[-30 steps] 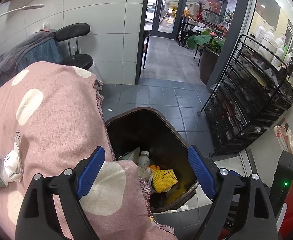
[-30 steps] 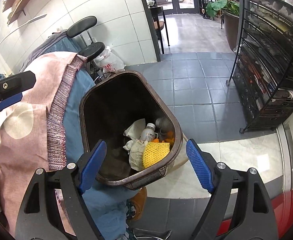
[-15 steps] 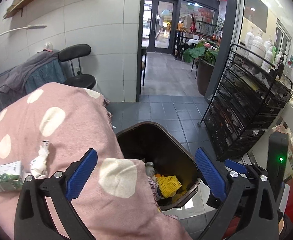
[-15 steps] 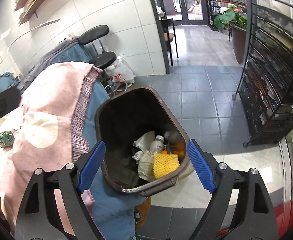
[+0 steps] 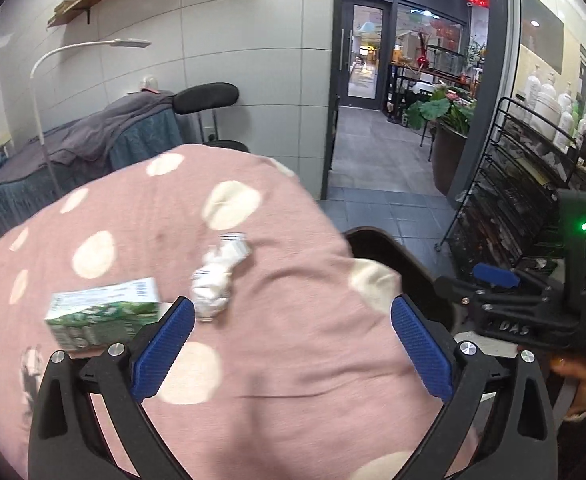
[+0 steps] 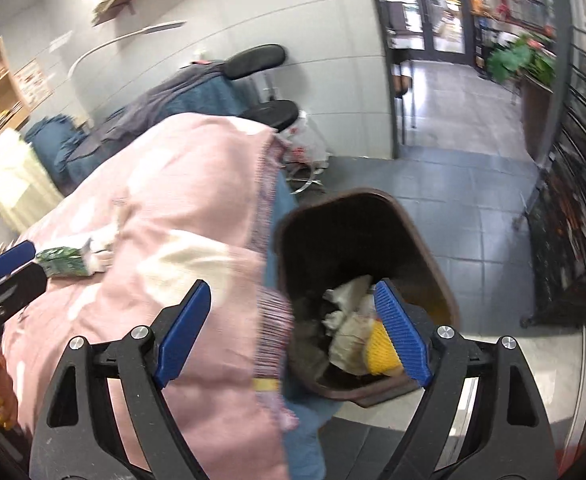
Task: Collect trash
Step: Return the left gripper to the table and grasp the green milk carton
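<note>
Both tongs gape empty: left tongs (image 5: 293,344) over the bed (image 5: 293,380), right tongs (image 6: 293,332) by the bin (image 6: 441,276). We judge we're between pickups. Carton (image 5: 103,314) and paper wad (image 5: 217,280) lie on the bed, touching. Next: we swing left, close on one.
</note>
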`<control>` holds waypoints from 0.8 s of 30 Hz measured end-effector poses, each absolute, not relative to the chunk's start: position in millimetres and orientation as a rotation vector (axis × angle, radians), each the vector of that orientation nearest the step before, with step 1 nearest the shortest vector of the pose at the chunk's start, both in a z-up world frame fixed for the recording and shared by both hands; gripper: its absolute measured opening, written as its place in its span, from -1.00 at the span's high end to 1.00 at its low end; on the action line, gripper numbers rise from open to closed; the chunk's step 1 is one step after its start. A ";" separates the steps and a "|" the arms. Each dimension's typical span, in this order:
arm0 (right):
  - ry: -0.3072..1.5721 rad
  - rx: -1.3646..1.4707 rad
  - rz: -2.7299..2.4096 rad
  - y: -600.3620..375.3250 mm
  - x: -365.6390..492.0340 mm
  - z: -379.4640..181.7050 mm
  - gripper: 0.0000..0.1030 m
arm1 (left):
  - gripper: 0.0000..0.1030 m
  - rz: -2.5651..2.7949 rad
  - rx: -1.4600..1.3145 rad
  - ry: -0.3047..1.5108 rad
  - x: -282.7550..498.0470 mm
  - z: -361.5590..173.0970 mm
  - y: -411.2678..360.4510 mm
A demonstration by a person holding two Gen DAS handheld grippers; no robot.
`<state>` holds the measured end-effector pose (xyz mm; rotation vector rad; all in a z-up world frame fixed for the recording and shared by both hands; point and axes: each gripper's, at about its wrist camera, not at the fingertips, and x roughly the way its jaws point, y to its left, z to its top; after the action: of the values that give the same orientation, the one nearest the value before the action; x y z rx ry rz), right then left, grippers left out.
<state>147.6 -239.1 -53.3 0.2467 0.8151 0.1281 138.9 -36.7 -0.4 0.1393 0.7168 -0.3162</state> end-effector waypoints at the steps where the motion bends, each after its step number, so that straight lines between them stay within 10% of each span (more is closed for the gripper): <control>1: 0.821 0.244 0.155 -232.4 149.1 -51.1 -0.62 | -0.88 -0.304 0.156 0.714 139.3 0.5 -29.6; 24: 0.882 0.155 0.404 -123.2 191.5 -32.2 -0.62 | -0.56 -0.277 0.749 1.023 224.1 -57.4 57.4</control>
<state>191.5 -123.2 -32.2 0.1553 0.8821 0.4038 224.1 57.4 -57.4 0.7488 1.0227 -0.2774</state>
